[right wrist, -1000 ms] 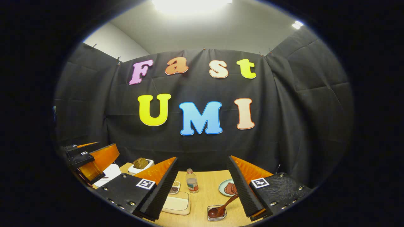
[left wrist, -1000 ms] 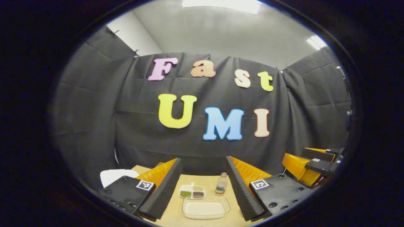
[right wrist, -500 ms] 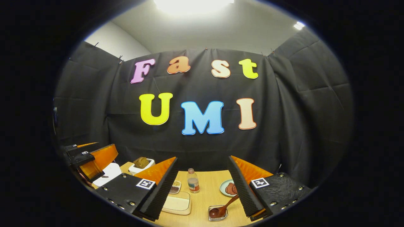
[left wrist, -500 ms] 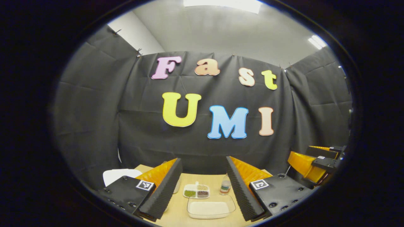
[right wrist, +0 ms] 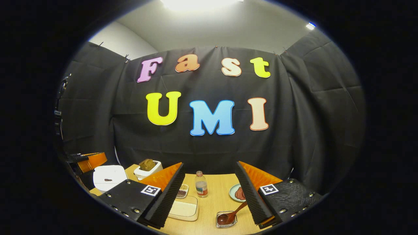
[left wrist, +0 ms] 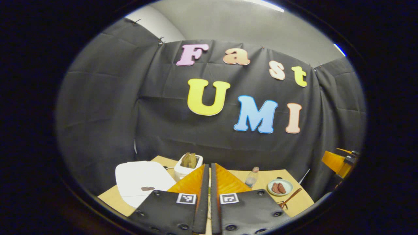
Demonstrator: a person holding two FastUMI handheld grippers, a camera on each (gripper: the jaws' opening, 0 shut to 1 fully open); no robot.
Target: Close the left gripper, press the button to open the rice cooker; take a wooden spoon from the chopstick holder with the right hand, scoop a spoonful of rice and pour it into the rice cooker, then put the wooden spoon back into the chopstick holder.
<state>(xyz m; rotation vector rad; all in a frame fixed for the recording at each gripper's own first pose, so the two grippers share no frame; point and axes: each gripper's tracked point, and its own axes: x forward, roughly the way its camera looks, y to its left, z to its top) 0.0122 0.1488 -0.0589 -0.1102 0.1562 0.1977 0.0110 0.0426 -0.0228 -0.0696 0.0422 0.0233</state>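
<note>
In the left gripper view the left tongs point(left wrist: 210, 195) are seen drawn together, the two jaws standing parallel with only a thin slit between them and nothing held. The white rice cooker point(left wrist: 142, 182) lies at about ten o'clock from their tips, on the near left part of the table point(left wrist: 302, 200), its lid down and a small dark mark point(left wrist: 147, 188) on the lid's near side that is judged to be the button, though this cannot be confirmed. The coming press is judged to turn on this offset: the closed tips must be swung left and lowered onto that mark, with the toaster point(left wrist: 187, 163) just behind the cooker at twelve o'clock to be avoided. The left tongs are plainly the nearer pair to the cooker. In the right gripper view the right tongs point(right wrist: 209, 189) are held wide apart and empty. The wooden spoon point(right wrist: 232, 213) is seen between their jaws at about five o'clock from that midpoint, its bowl resting in a small clear holder point(right wrist: 225, 219) and its handle slanting up toward one o'clock, close by the right-hand jaw. The tray of rice point(right wrist: 184, 208) lies at about seven o'clock, near the left-hand jaw, with a bottle point(right wrist: 201, 185) at twelve o'clock.
</note>
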